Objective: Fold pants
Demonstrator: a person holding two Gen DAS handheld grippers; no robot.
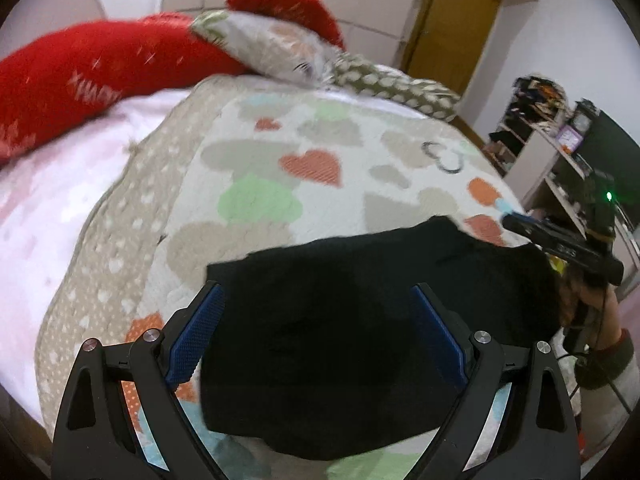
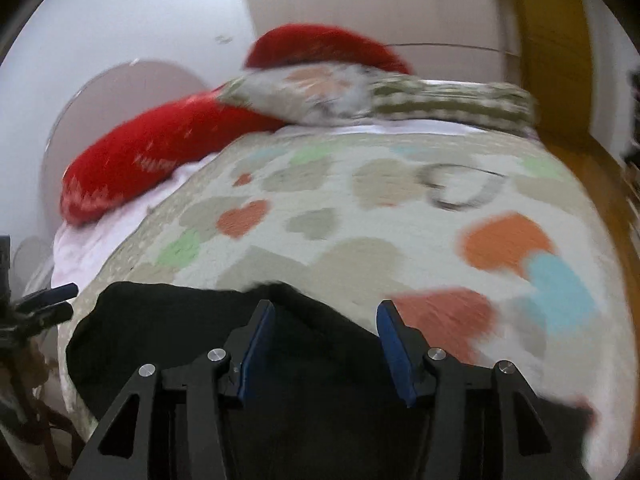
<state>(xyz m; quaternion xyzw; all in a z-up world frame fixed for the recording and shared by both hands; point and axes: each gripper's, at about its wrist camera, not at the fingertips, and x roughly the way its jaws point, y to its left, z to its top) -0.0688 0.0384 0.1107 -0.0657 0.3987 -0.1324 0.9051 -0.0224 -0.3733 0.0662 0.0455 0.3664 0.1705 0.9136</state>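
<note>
On the near part of a quilted bedspread (image 1: 256,148) printed with orange, green, beige and pale-blue hearts, a folded pair of black, matte-fabric pants (image 1: 340,320) is seen lying flat, as a compact, roughly rectangular bundle. White lettering is visible on the long red plush pillow (image 1: 80,68) at the far left, but it is blurred and cannot be read. Against that pillow a patterned cushion (image 1: 276,52) is propped, and a brown wooden door (image 1: 452,20) is shown at the far right.

The left gripper (image 1: 316,292), of black plastic with blue textured pads (image 1: 196,336), is held wide apart above the pants; nothing is clamped, and contact with the cloth cannot be confirmed. The right gripper (image 2: 326,308) is shown with its blue pads (image 2: 256,340) about half spread over the right far corner of the pants, with no fabric pinched between them. In the left-wrist view the right gripper (image 1: 510,216) is seen at the right edge of the pants, carried by a hand (image 1: 592,312) in a dark cuff. Much of the right-wrist view is smeared by blur.
</note>
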